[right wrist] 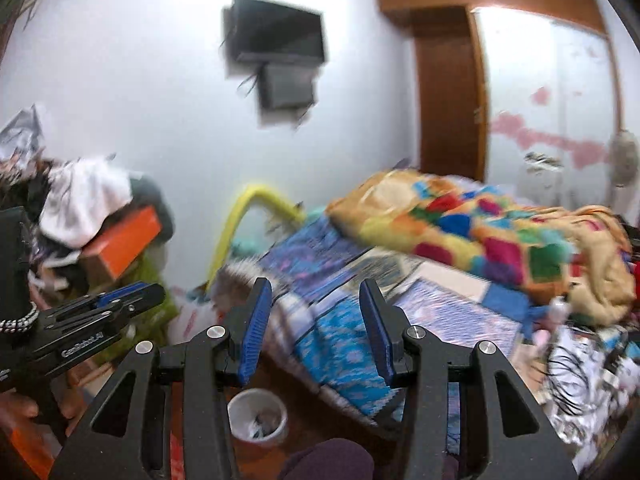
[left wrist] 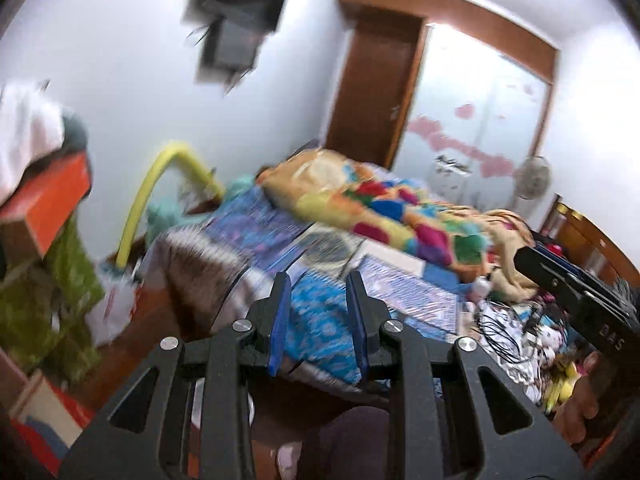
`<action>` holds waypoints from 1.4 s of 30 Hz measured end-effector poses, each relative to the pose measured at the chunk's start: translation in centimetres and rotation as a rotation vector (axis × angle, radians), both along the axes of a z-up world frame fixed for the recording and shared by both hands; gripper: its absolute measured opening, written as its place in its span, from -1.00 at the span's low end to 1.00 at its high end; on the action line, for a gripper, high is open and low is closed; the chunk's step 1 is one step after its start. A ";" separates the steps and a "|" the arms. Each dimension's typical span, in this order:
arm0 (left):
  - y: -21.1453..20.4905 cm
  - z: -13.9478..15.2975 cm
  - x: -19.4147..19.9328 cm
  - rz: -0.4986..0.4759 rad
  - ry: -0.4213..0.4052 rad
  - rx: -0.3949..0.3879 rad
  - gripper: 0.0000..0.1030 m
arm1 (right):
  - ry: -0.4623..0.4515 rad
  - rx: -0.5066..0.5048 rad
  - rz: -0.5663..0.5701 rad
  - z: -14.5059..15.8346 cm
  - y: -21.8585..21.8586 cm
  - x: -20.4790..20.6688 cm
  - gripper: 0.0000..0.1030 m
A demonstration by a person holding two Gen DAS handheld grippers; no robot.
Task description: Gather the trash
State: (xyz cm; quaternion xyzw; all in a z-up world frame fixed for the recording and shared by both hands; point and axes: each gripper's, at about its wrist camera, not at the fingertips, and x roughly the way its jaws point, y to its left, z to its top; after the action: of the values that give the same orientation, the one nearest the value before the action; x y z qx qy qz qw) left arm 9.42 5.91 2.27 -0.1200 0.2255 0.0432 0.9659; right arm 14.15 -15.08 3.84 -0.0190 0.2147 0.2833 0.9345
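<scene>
A white waste bin (right wrist: pixel 258 416) with scraps of paper inside stands on the brown floor beside the bed, below my right gripper. The right gripper (right wrist: pixel 315 286) is open, its blue pads wide apart with nothing between them, held high and facing the bed. My left gripper (left wrist: pixel 318 280) is open too, with a narrower gap and nothing in it. Each gripper shows in the other's view: the left gripper (right wrist: pixel 154 292) at the left edge, the right gripper (left wrist: pixel 524 254) at the right edge. Both views are blurred.
A bed (left wrist: pixel 256 220) carries a colourful patchwork blanket (right wrist: pixel 480 232), cables and clutter (left wrist: pixel 516 328). An orange box (right wrist: pixel 128 240) under piled clothes stands left. A white plastic bag (left wrist: pixel 112 312), yellow tube (left wrist: pixel 148 192), wall TV (right wrist: pixel 276 36), wooden door (right wrist: pixel 448 100) and fan (left wrist: pixel 532 178) are around.
</scene>
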 end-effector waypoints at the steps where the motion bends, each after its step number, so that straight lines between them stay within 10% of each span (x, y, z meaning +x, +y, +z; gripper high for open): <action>1: -0.8 0.5 -0.7 -0.021 -0.025 0.018 -0.49 | -0.022 0.005 -0.032 0.3 -0.6 -0.7 -0.18; 8: -5.0 1.4 -4.8 -0.096 -0.075 0.098 -0.41 | -0.072 0.039 -0.173 0.6 -3.5 -5.2 -0.16; 12: -6.0 0.8 -6.7 -0.112 -0.063 0.104 0.28 | -0.055 0.062 -0.182 -0.2 -4.7 -6.8 0.74; 17: -7.0 0.0 -8.7 -0.050 -0.065 0.205 0.78 | -0.044 0.082 -0.217 -1.1 -6.0 -8.3 1.00; 42: -6.9 -1.9 -11.1 -0.043 -0.055 0.176 0.82 | -0.048 0.016 -0.237 -2.1 -6.6 -10.5 1.00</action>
State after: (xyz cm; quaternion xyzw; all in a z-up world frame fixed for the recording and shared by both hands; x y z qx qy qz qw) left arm -1.69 -1.04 0.36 -0.0310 0.1969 0.0386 0.9792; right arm 3.67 -21.71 1.74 0.0074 0.1908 0.1721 0.9664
